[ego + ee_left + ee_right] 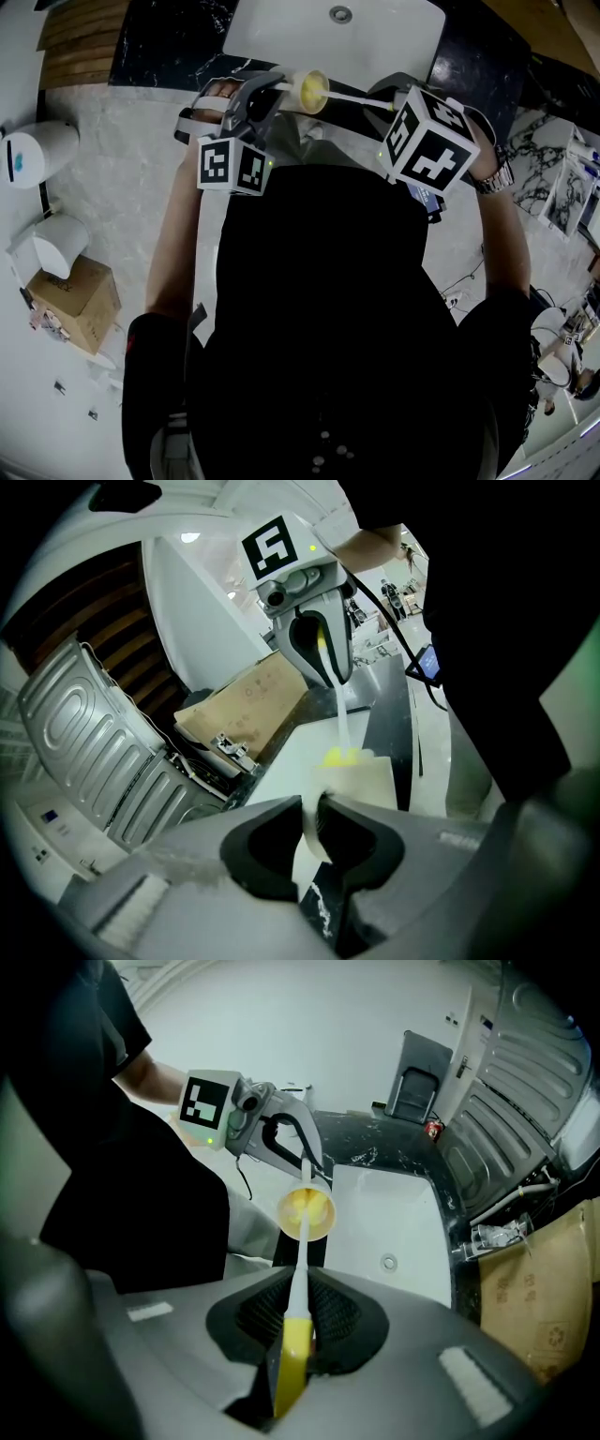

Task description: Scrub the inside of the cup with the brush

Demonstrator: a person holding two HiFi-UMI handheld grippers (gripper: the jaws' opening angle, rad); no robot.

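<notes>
Black cloth of the person's shirt [337, 309] fills the near part of the head view. Just beyond it, two grippers are held side by side. The left gripper [312, 819] has its jaws set narrow, pinched on the wall of a pale cup [307, 1211]. The right gripper [298, 1309] has its jaws clamped on the yellow and white handle of a brush [296, 1279]. The cup is held in the air over the near edge of a white sink [394, 37], mouth turned right, with the brush head pushed inside it. A dark marbled tabletop [169, 52] is seen around the sink, farthest away.
</notes>
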